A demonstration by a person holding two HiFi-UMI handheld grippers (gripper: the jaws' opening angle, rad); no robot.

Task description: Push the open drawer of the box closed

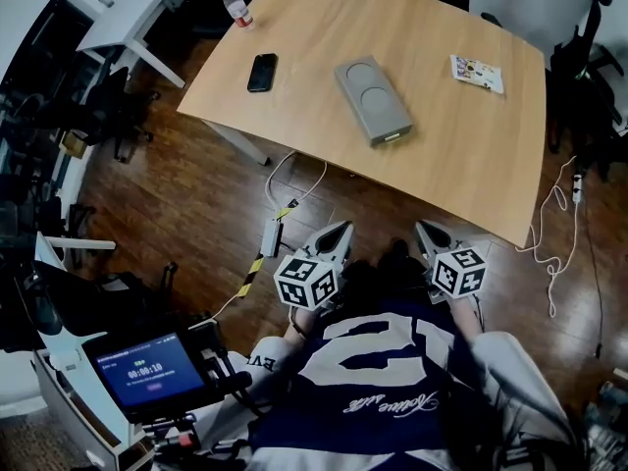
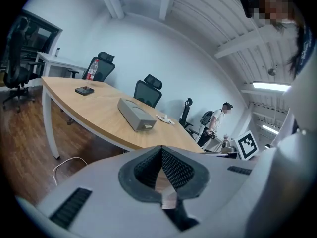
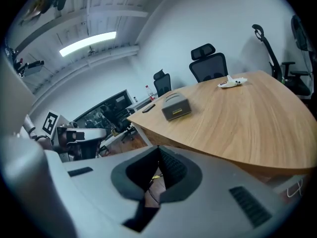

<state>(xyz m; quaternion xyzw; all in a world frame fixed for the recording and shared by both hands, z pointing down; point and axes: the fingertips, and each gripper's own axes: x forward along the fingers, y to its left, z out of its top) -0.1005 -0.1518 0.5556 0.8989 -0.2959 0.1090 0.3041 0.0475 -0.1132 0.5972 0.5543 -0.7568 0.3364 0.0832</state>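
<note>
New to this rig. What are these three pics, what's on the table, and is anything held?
No robot: a person holds tongs in each hand, left tongs and right tongs. One picture is from a head camera looking down; the other two are from cameras riding on each tongs. On the wooden table are a grey box, a black phone, a bottle and a small packet. Both tongs are shut, hold nothing and are short of the table.

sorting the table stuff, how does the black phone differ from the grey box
The black phone is small, thin and dark; the grey box is larger, thicker and pale. The phone lies nearer the water bottle, the box more central. Both lie flat on the wooden table.
</note>
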